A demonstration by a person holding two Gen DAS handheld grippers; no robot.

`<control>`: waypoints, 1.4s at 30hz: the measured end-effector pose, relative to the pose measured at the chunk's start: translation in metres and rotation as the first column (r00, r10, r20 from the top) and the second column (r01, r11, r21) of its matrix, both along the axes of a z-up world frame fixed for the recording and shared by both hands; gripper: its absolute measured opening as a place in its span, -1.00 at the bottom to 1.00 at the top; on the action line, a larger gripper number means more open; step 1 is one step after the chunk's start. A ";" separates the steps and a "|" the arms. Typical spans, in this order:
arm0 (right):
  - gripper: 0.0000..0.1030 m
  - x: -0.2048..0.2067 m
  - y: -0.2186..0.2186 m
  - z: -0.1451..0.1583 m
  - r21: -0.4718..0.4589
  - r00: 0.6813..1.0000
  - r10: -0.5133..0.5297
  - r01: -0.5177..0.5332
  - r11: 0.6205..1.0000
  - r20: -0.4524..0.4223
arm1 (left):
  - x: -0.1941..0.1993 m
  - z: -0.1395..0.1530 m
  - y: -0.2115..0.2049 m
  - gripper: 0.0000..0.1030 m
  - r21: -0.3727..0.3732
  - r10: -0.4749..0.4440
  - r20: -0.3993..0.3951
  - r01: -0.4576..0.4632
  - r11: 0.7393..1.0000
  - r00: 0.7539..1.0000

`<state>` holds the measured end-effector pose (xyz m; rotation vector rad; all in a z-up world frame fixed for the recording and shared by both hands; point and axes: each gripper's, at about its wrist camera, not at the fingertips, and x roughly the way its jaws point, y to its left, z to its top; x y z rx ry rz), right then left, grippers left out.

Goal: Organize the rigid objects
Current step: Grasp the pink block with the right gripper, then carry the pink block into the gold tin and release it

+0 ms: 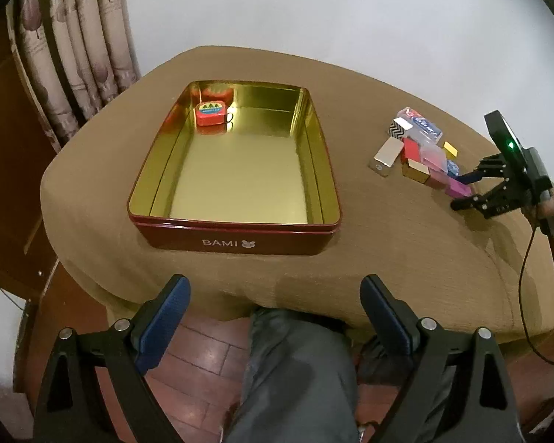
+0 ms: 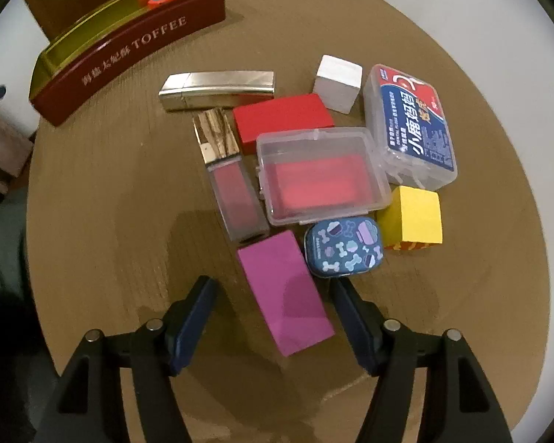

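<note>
A red tin (image 1: 236,236) with a gold inside sits on the brown table and holds one small red-orange tin (image 1: 210,112) in its far left corner. The red tin also shows in the right wrist view (image 2: 129,40). My left gripper (image 1: 275,295) is open and empty, off the table's near edge. My right gripper (image 2: 273,295) is open, its fingers on either side of a magenta block (image 2: 284,295), not touching it. Beyond lie a blue bone-print tin (image 2: 343,247), a clear box (image 2: 321,173), a yellow cube (image 2: 411,217), a red block (image 2: 280,116) and a white cube (image 2: 338,81).
A silver case (image 2: 218,86), a wood-capped pink tube (image 2: 232,184) and a clear floss-pick box (image 2: 411,122) lie in the same pile. A curtain (image 1: 70,55) and wooden furniture stand left of the table. A person's leg (image 1: 295,369) is below the near edge.
</note>
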<state>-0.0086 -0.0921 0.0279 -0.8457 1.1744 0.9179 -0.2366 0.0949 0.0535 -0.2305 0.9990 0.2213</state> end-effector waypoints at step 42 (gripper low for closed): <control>-0.40 0.030 0.337 -0.013 0.227 0.827 -0.512 0.558 0.798 -0.234 | -0.046 -0.004 0.079 0.79 -0.004 0.055 0.047 -0.055 0.999 0.997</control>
